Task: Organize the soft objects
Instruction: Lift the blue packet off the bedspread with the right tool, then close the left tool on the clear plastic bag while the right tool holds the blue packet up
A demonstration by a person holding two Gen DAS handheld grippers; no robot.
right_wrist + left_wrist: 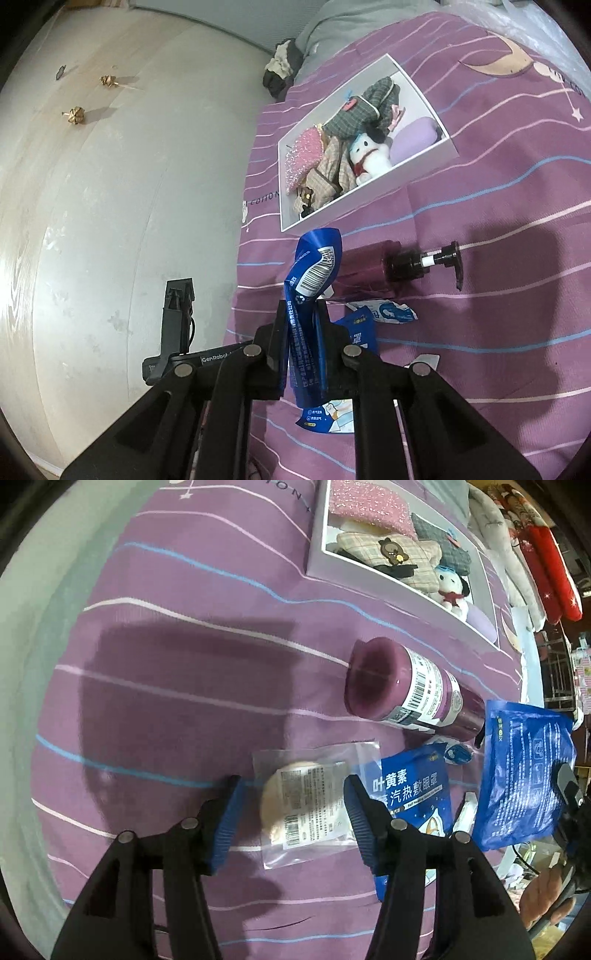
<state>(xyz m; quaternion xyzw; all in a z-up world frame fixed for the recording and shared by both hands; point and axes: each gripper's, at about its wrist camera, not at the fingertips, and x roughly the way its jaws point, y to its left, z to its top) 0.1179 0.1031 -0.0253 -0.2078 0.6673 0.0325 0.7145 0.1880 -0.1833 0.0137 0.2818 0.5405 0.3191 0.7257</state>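
Surface: one purple striped bedsheet; pale wooden floor beside it.
Left gripper: jaws apart, gripping nothing; one clear packet with a round pad inside lies on the sheet between the fingers.
Right gripper: jaws narrow, pinching one blue pouch, which stands up from the fingertips.
Near the fingers: two more blue packets, a large one just right of the left fingers and a small one.
Farther: one purple pump bottle lying on its side.
Beyond: one white box holding several soft toys and pouches; count unclear.
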